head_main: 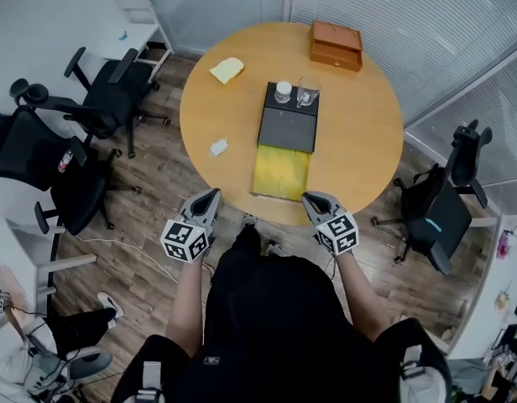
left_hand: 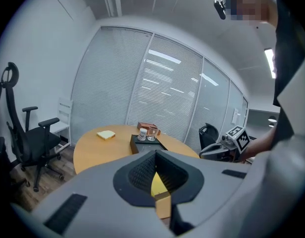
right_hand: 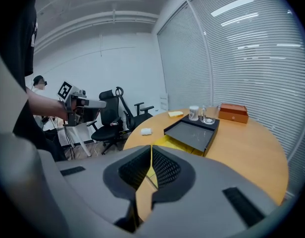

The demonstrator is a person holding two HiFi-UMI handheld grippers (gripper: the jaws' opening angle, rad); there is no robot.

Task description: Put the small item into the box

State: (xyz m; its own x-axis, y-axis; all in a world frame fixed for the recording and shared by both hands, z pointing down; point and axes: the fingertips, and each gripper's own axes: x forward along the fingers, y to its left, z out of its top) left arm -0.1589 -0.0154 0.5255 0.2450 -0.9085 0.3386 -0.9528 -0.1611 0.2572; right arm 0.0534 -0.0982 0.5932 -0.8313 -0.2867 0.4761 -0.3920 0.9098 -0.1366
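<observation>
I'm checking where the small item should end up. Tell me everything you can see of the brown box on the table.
The brown box looks wooden: a low rectangular case with a lighter top and darker sides, a seam running round below the lid, which appears shut. It lies flat near the far edge of the round table, beyond the black tray and apart from it. Nothing rests on it.

Tan wood table w/ orange-brown box, blk tray, yellow cloth, pale-yellow pad & white item; blk chairs, brown plank floor; grey left gripper & right gripper, b/w square-marker cubes.
</observation>
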